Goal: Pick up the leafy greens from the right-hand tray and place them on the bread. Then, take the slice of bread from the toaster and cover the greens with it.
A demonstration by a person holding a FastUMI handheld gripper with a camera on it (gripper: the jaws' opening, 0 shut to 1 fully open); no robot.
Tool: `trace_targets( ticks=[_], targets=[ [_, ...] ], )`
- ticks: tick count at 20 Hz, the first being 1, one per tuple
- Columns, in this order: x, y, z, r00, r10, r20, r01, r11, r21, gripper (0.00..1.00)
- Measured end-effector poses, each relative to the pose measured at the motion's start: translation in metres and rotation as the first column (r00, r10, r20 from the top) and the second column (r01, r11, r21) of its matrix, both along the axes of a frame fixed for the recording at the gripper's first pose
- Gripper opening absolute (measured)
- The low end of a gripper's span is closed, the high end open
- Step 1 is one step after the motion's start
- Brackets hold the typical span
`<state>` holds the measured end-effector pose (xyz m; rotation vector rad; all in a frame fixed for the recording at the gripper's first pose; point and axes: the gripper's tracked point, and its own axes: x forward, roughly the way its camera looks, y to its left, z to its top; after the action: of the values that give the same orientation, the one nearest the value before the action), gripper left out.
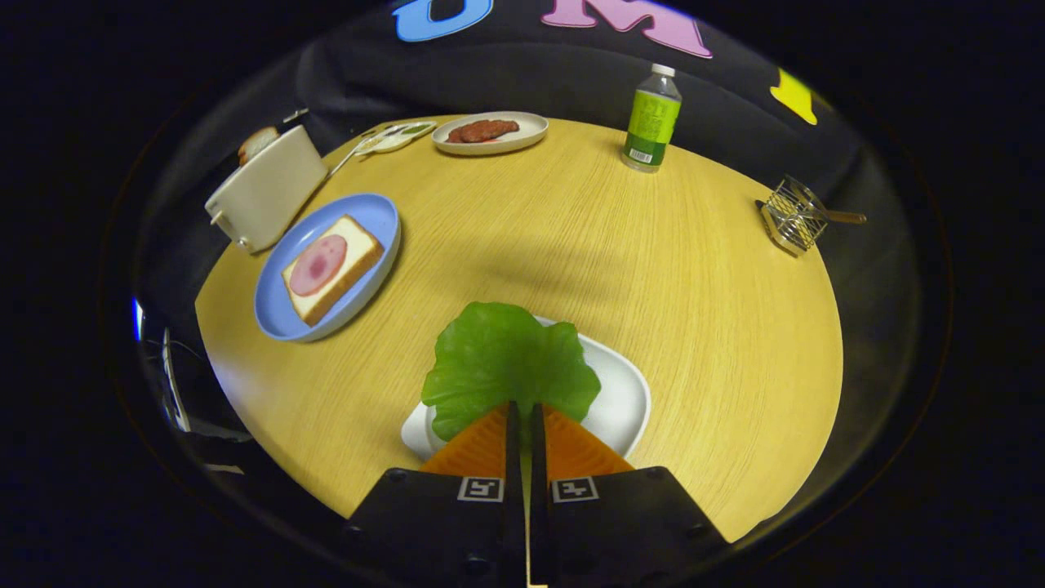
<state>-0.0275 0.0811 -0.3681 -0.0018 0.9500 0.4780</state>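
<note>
The fingers point(522, 412) are pressed nearly together, with only a thin slit between them, and they pinch the near edge of the leafy greens point(506, 359). The leaf spreads ahead of the fingertips as one broad, ruffled green sheet, hanging over the white tray point(624, 400) that sits on the desk point(620, 269) right under the fingers. Whether the leaf is lifted clear of the tray or brushing it cannot be told from this angle.

Beyond the fingers and off to the left lies a blue plate point(371, 214) carrying a slice of bread point(351, 253) with a round pink slice of meat point(317, 265) on top. The greens are well apart from that bread. Just past the blue plate, at the desk's left rim, stands a cream toaster point(265, 196) with a second bread slice point(257, 143) poking out of its slot.

Farther back sits a white oval plate point(522, 135) holding a brown patty point(483, 130), and beside it, toward the toaster, a small dish point(404, 135) with a utensil resting across it. To the right of the oval plate stands a green-labelled bottle point(651, 121), upright with a white cap. At the desk's far right edge lies a small wire rack point(793, 216) with a handle sticking outward.
</note>
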Motion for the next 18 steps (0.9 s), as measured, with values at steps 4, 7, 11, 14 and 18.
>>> trace_targets(
  ticks=[4,7,11,14,18],
  targets=[
    [0.003,0.011,0.057,0.998,0.008,0.065,-0.011,0.999,0.047,0.07],
    [0.008,0.043,0.093,0.994,0.049,0.1,-0.058,0.994,0.088,0.07],
    [0.01,0.103,0.123,0.984,0.132,0.115,-0.148,0.98,0.136,0.07],
    [0.012,0.146,0.132,0.975,0.189,0.119,-0.206,0.967,0.149,0.07],
    [0.013,0.189,0.134,0.963,0.247,0.113,-0.261,0.955,0.143,0.07]
  ],
)
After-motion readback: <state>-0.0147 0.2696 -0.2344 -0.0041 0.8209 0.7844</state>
